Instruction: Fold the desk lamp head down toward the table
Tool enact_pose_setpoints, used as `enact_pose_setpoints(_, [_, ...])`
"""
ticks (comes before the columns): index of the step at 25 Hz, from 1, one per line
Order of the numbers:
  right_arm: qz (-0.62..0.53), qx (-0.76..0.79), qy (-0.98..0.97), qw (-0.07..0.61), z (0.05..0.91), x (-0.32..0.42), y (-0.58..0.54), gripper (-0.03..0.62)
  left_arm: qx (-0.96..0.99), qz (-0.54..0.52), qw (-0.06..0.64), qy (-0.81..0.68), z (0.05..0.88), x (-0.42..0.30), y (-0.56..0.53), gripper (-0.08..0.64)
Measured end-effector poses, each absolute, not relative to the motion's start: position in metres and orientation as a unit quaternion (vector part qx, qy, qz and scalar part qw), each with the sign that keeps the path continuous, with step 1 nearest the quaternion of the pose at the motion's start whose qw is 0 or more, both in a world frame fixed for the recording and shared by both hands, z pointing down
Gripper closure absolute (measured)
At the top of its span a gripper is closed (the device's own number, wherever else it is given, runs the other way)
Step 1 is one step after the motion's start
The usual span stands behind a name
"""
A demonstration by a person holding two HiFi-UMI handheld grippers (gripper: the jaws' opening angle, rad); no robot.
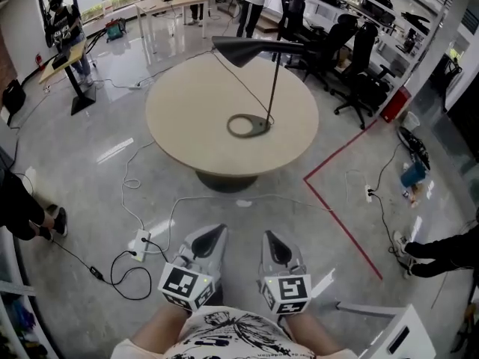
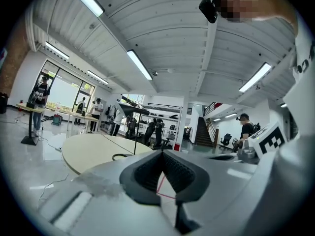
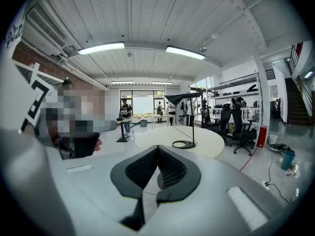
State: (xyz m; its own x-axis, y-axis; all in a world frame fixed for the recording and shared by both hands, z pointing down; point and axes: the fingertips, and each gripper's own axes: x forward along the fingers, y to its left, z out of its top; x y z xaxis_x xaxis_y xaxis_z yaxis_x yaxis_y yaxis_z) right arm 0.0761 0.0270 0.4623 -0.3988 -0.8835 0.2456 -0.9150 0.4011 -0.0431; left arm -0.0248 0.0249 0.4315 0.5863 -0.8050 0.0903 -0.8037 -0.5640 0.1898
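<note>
Left gripper (image 1: 215, 235) and right gripper (image 1: 272, 240) sit low, jaws closed, empty.

Table base (image 1: 224, 181) mostly under its top, lamp (image 1: 274, 81) joints too small to tell, arms (image 1: 153, 333) cut off below

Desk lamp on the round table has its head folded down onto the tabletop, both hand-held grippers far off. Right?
No: the head view shows the lamp head raised above the round table. Left hand-held gripper and right hand-held gripper are far off.

Black desk lamp (image 1: 260, 126) stands upright on the round table (image 1: 187, 114), its cone head (image 1: 243, 51) raised level.
</note>
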Motion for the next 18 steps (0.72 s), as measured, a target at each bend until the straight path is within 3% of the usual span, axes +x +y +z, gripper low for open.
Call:
enact_pose_setpoints(10, [0.094, 0.57, -0.813, 0.079, 0.453, 0.04, -0.078, 0.583, 0.895, -0.017, 0.106, -0.432, 0.417, -0.073, -0.086, 0.555])
enact_pose_setpoints(18, [0.094, 0.552, -0.825, 0.068, 0.439, 0.028, -0.131, 0.583, 0.891, -0.013, 0.124, -0.436, 0.429, -0.066, -0.126, 0.555])
